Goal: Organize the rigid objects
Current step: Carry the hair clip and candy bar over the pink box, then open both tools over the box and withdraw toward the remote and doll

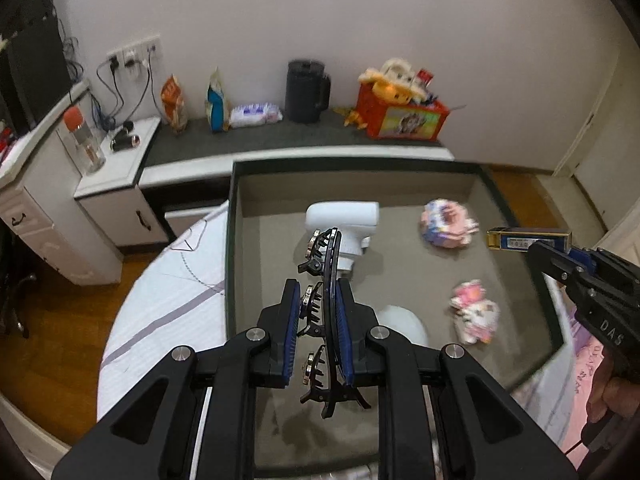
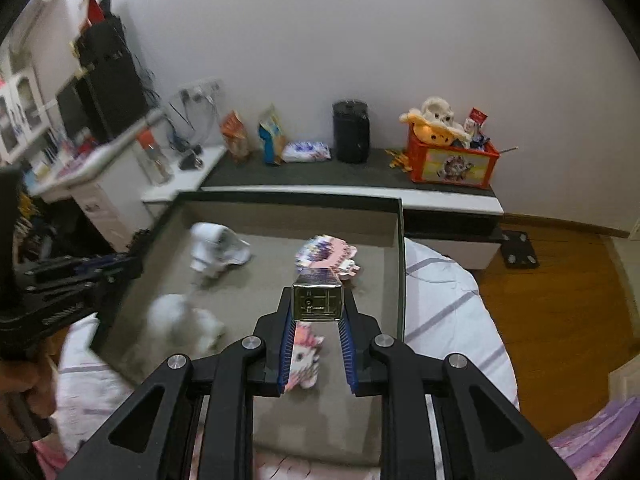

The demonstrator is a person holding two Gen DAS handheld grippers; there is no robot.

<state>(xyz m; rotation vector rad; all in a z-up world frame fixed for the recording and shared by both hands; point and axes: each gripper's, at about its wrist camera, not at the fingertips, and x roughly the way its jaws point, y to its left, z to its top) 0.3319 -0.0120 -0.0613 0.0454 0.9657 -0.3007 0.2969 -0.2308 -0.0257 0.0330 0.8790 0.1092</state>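
Observation:
My left gripper (image 1: pixel 318 286) is shut on a black strip of hair claw clips (image 1: pixel 316 248), held upright over a grey tray with a dark rim (image 1: pixel 360 166) that lies on a bed. My right gripper (image 2: pixel 318 296) is shut on a small gold-and-blue box (image 2: pixel 318 306), which also shows in the left wrist view (image 1: pixel 528 239) over the tray's right rim. Inside the tray lie a white object (image 1: pixel 344 216), a round white thing (image 1: pixel 404 320) and two pink patterned packets (image 1: pixel 448 224) (image 1: pixel 476 312). The left gripper (image 2: pixel 132 264) appears at the tray's left rim (image 2: pixel 288 198).
Behind the tray runs a low dark-topped counter (image 1: pixel 256 136) with a black kettle (image 1: pixel 306 92), snack bags (image 1: pixel 216 104) and a red toy crate (image 1: pixel 400 112). White drawers (image 1: pixel 116 208) stand at left. White bedding (image 2: pixel 448 304) and wood floor (image 2: pixel 552 300) surround the tray. A hand (image 1: pixel 612 396) holds the right gripper.

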